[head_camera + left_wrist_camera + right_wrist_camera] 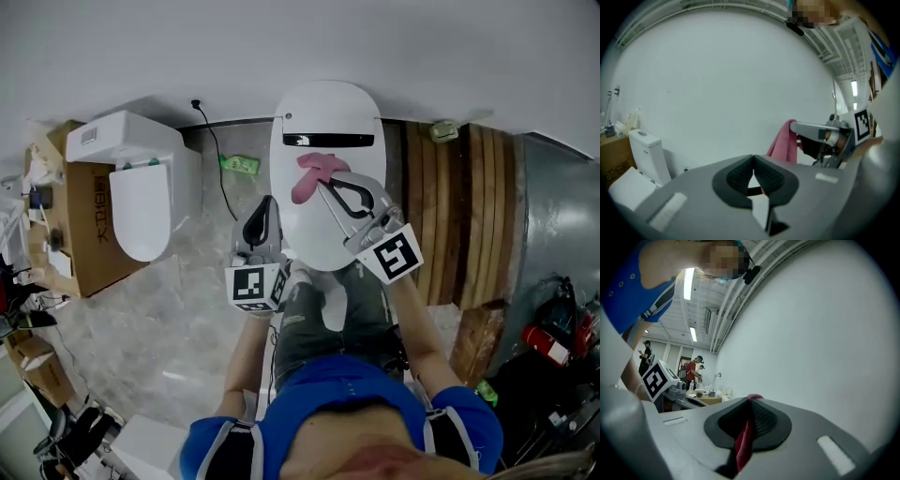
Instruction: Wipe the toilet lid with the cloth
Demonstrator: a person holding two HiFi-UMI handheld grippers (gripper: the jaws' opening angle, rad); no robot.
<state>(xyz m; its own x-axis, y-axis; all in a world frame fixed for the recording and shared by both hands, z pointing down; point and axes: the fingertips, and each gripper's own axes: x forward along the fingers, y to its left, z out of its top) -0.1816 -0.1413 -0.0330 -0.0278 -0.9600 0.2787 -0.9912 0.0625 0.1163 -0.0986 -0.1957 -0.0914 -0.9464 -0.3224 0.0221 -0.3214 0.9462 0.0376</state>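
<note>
Now our right gripper (323, 184) pinches the cloth (307, 180) over the lid (314, 112); our left gripper (268, 202), jaws together, hangs beside it.

Head view downward, 2 others upward

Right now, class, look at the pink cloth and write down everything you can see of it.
The cloth is pink, soft-looking fabric, bunched and crumpled rather than spread flat. The right gripper has its jaws shut on one fold, which shows between them in the right gripper view. The rest hangs loose from them. In the head view it lies over the upper part of the white toilet lid. Whether it touches the lid cannot be told.
</note>
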